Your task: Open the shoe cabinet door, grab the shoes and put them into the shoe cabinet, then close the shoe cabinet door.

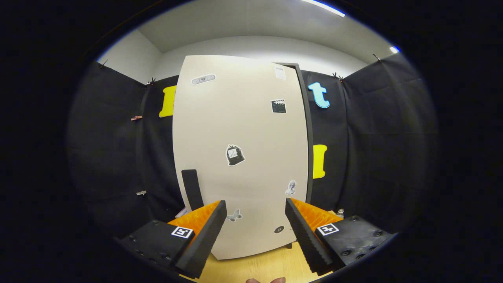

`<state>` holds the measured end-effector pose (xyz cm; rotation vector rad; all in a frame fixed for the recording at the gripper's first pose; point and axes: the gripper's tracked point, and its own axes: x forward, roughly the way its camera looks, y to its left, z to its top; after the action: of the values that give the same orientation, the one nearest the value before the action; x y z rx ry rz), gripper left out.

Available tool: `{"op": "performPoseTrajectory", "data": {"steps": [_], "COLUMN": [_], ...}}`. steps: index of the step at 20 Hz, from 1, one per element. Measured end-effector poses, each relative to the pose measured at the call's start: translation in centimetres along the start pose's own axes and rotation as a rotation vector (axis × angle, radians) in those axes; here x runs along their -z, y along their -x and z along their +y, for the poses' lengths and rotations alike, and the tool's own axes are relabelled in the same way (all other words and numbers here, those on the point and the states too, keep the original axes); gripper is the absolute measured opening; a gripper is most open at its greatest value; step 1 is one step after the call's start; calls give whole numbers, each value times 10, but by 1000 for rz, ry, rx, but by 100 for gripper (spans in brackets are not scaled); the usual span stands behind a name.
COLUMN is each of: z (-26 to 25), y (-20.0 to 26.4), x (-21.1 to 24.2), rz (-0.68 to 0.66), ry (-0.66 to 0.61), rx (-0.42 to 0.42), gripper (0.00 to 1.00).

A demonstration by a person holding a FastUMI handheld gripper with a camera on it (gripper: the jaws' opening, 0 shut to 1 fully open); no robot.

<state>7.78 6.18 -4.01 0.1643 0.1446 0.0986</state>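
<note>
Jaws [255, 230] apart, nothing between them, facing closed cream shoe cabinet door [239, 157] with black handle [191, 189] beyond left finger.

No legible text, brand or number appears. The shoe cabinet door [239, 157] carries several small stickers [235, 155], among them a clapperboard picture and a small white label near its upper corner, whose print is too small to read. Each finger of the gripper [255, 232], the two held wide apart, bears a square black-and-white fiducial marker [182, 232] on its black base; these are coded patterns, not characters.
</note>
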Motion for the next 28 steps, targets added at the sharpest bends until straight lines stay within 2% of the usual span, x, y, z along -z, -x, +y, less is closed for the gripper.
{"op": "performPoseTrajectory", "data": {"steps": [28], "z": [17], "y": [5], "x": [8], "rz": [16], "ry": [-1], "rx": [-6], "gripper": [98]}}
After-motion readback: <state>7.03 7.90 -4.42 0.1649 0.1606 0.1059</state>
